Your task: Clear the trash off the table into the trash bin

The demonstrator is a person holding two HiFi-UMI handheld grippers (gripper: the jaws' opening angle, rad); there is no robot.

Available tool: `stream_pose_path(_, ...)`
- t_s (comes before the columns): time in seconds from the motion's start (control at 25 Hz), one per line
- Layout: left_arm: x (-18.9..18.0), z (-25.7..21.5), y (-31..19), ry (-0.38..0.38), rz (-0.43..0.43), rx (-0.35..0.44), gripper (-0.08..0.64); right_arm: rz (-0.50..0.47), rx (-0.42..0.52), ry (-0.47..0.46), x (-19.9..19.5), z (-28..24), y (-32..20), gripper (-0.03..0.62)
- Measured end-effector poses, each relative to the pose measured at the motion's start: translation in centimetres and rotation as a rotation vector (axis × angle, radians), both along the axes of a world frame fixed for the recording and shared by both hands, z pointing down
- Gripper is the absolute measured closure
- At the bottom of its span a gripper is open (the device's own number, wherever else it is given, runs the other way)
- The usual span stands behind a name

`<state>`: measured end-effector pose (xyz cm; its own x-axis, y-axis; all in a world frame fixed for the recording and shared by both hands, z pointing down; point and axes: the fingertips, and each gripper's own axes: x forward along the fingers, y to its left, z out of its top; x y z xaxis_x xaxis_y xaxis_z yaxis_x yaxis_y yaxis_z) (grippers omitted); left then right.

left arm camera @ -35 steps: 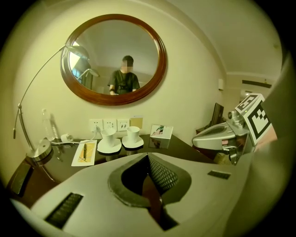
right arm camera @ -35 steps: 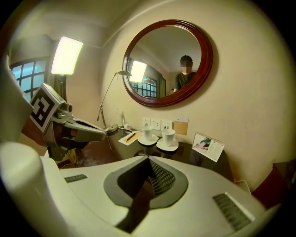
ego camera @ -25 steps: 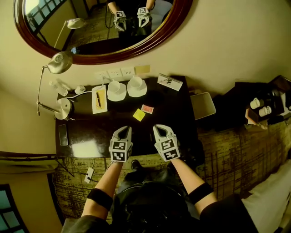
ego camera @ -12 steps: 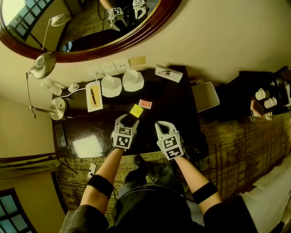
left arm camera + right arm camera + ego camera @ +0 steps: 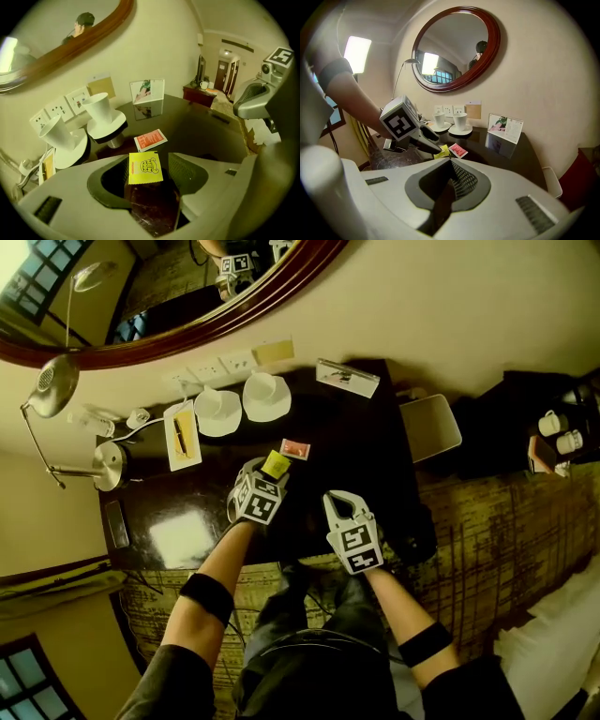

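Between the left tongs (image 5: 266,471), jaws just opening, lies a yellow packet (image 5: 145,168).

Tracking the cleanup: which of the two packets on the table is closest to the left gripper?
The yellow packet: it lies between the left gripper's jaws, which have just been opening; the red packet lies beyond.

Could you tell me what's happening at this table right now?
A person with a gripper in each hand is clearing a dark table. The left gripper has jaws that have just been opening and straddle the yellow packet, not yet gripping it. A red packet lies just beyond. The right gripper is shut and empty, near the table's front edge. The white bin stands at the table's right end.
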<state>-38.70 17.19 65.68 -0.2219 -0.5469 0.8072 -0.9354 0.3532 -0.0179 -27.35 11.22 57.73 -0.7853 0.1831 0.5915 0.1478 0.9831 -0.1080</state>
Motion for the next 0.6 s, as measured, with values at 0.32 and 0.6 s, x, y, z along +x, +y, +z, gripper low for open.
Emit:
stream_pose_path(0.32, -0.6, 3.8, -0.3, 0.043, -0.017, -0.073, 0.313, 0.025, -0.019, 0.011, 0.8, 1.2, -1.4, 0.583)
stream_pose_path(0.6, 0.1, 3.7, -0.4, 0.116, -0.066, -0.042, 0.364, 0.030, -0.020, 0.022, 1.6, 1.8, -2.4, 0.583)
